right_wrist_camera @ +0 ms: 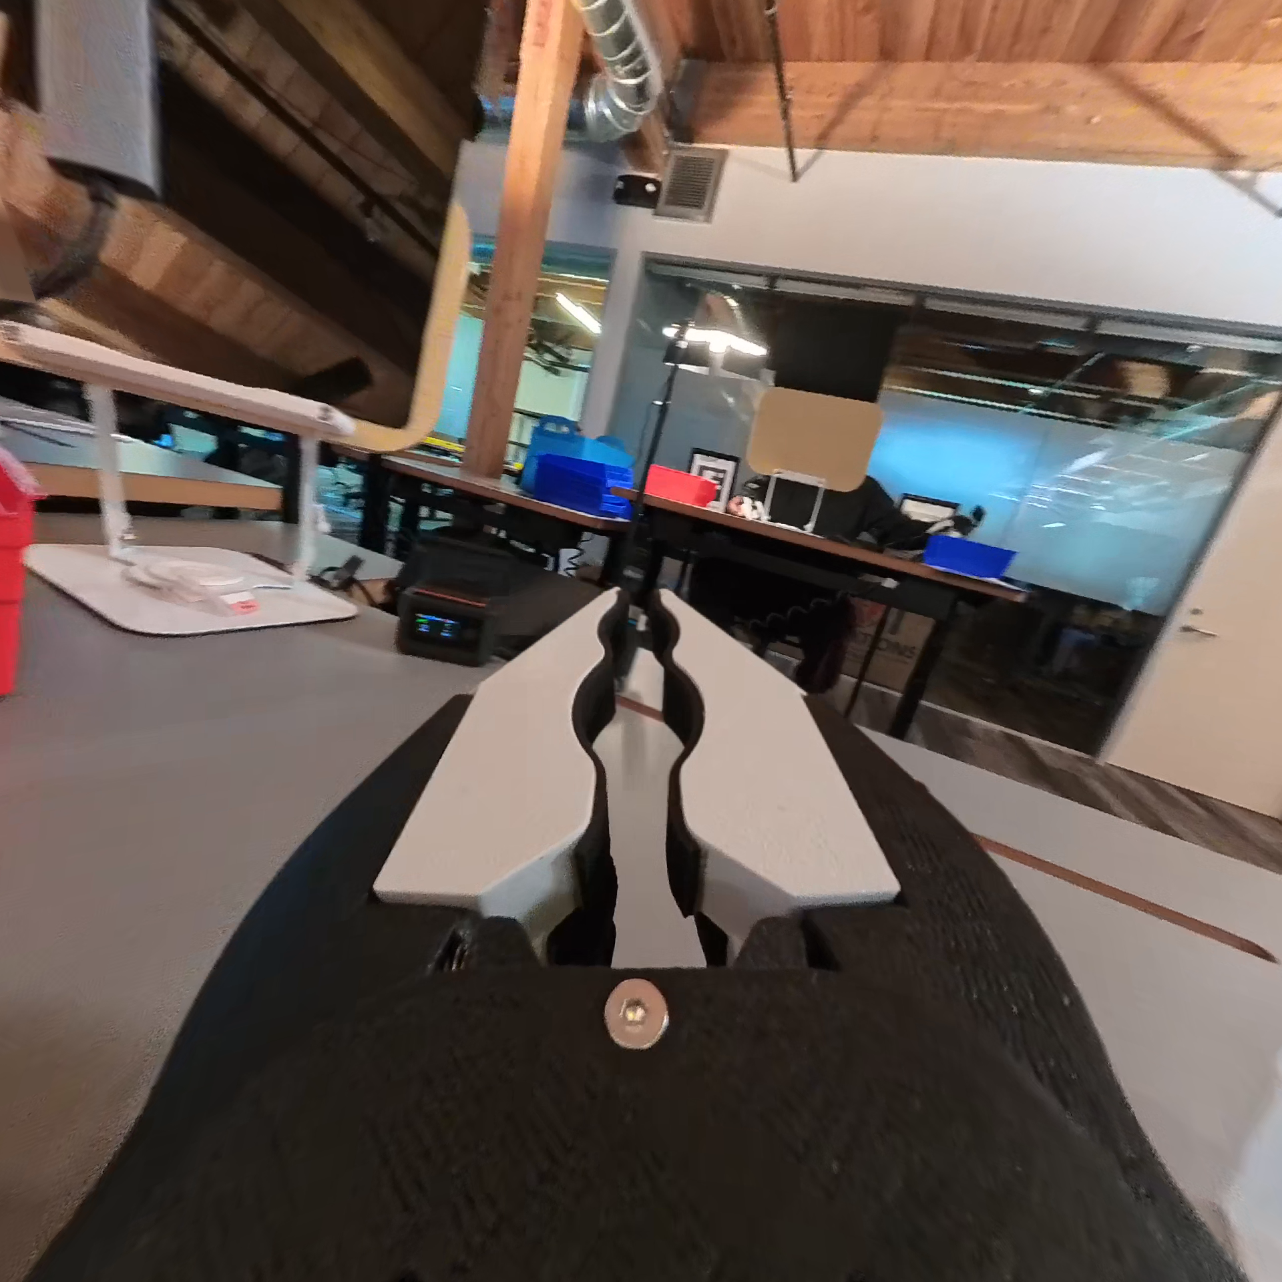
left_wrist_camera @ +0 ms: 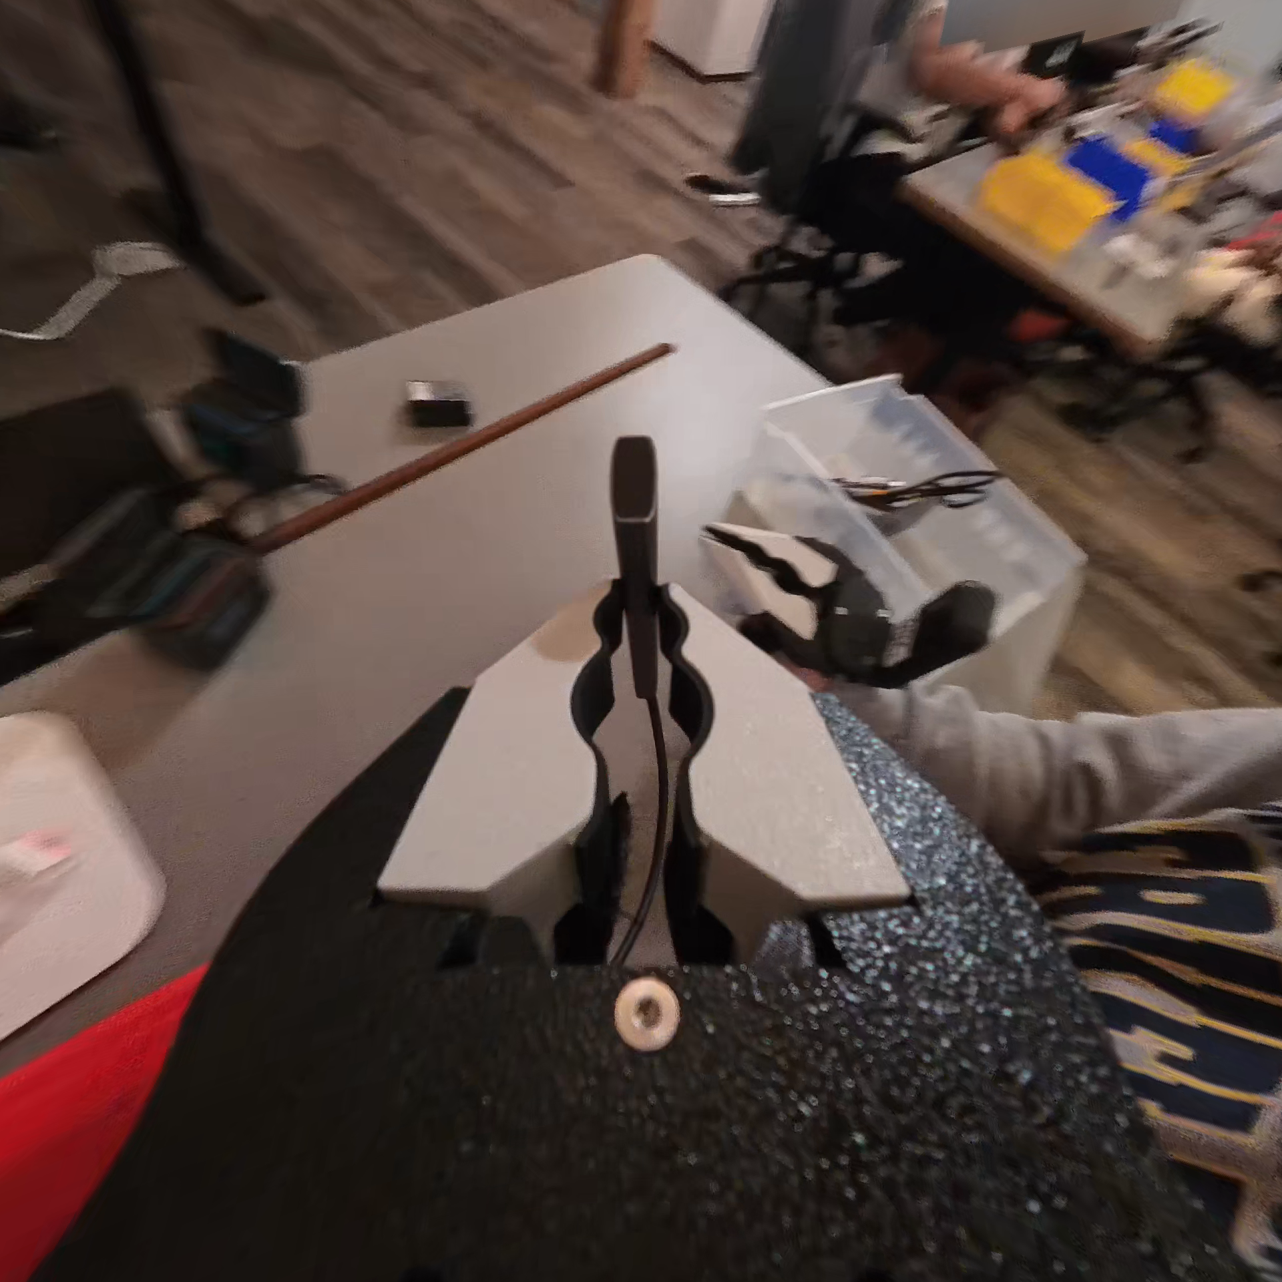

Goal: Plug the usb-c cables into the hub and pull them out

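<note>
Between the left gripper (left_wrist_camera: 639, 596) fingertips, clamped: dark hub (left_wrist_camera: 635, 517), upright, thin cable (left_wrist_camera: 652, 798) trailing back. No legible writing. Farther right, above the desk (left_wrist_camera: 430, 590): right gripper (right_wrist_camera: 638, 600), nearly together, holding nothing. Beyond: clear bin (left_wrist_camera: 922, 513).

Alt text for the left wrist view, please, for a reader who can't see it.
The left gripper is shut on a dark hub that sticks out past its fingertips, thin cable trailing back between the fingers. Below lies a grey table with a brown rod; the right gripper hovers near a clear plastic bin.
</note>
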`<state>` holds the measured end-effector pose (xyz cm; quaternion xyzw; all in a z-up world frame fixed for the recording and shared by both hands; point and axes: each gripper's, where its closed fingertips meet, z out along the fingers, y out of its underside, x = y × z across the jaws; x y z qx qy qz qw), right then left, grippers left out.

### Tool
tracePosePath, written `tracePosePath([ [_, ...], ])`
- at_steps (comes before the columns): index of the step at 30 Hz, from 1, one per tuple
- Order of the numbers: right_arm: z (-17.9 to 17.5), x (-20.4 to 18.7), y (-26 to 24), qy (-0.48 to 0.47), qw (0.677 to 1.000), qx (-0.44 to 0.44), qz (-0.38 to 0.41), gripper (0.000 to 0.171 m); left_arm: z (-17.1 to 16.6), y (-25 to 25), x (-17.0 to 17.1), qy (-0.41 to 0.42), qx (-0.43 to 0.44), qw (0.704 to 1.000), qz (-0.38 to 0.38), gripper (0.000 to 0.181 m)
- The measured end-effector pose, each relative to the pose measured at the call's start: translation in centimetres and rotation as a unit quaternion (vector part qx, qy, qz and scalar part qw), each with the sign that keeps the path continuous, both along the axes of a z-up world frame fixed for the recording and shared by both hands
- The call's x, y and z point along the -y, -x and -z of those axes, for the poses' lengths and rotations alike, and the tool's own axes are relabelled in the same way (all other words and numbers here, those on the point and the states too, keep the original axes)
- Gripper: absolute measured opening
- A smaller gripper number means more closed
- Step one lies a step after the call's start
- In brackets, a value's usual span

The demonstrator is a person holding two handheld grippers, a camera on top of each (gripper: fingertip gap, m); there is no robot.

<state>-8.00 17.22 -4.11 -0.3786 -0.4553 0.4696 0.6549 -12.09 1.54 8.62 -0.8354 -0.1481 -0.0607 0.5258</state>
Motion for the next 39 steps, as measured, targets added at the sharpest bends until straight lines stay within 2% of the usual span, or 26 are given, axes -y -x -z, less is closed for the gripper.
tracePosePath([
  [2,0.1,-1.7,-0.1,0.014,1.0,0.004,0.023,0.004,2.0,-1.2,-2.3,-0.003,0.055,0.998,0.041,0.008],
  [6,0.5,-4.1,-0.3,0.047,0.998,0.007,0.048,0.004,10.2,-1.3,-5.7,0.043,0.158,0.985,0.061,0.007],
  [9,0.8,-4.0,0.0,0.053,0.998,0.013,0.043,0.004,16.4,-1.0,-7.3,0.078,0.202,0.975,0.043,0.007],
  [12,1.0,-3.1,0.4,0.029,0.999,0.022,0.036,0.004,20.4,-0.2,-8.3,0.09,0.21,0.974,0.003,0.008],
  [16,1.2,-2.0,0.9,0.001,0.999,0.029,0.025,0.004,22.5,1.9,-8.7,0.083,0.193,0.976,-0.063,0.01],
  [19,1.3,-1.6,1.0,-0.006,0.999,0.032,0.019,0.004,23.3,3.5,-7.8,0.101,0.141,0.978,-0.112,0.027],
  [21,1.4,-1.6,1.0,-0.005,0.999,0.033,0.016,0.004,22.3,3.7,-7.0,0.099,0.103,0.981,-0.128,0.036],
  [24,1.5,-1.5,1.1,-0.005,0.999,0.036,0.013,0.004,19.1,1.1,-5.7,0.079,0.045,0.99,-0.103,0.05],
  [25,1.5,-1.4,1.0,-0.007,0.999,0.037,0.012,0.004,17.5,-0.2,-4.9,0.067,0.022,0.993,-0.093,0.055],
  [28,1.5,-1.2,1.0,-0.01,0.999,0.036,0.011,0.004,12.9,-3.0,0.2,0.04,-0.05,0.992,-0.105,0.044],
  [30,1.6,-1.2,1.1,-0.008,0.999,0.037,0.01,0.004,10.8,-2.4,5.8,0.049,-0.088,0.98,-0.171,0.038],
  [32,1.6,-1.2,1.1,-0.007,0.999,0.038,0.008,0.004,10.2,-0.4,13.2,0.092,-0.102,0.952,-0.273,0.041],
  [35,1.6,-0.9,1.2,-0.01,0.999,0.038,0.006,0.004,12.2,1.9,24.5,0.163,-0.049,0.893,-0.416,0.045],
  [37,1.7,-0.8,1.3,-0.012,0.999,0.041,0.004,0.004,14.9,2.0,28.7,0.17,0.041,0.875,-0.451,0.048],
  [39,1.7,-0.8,1.3,-0.012,0.999,0.041,0.003,0.004,18.0,2.0,31.2,0.191,0.105,0.86,-0.46,0.044],
])
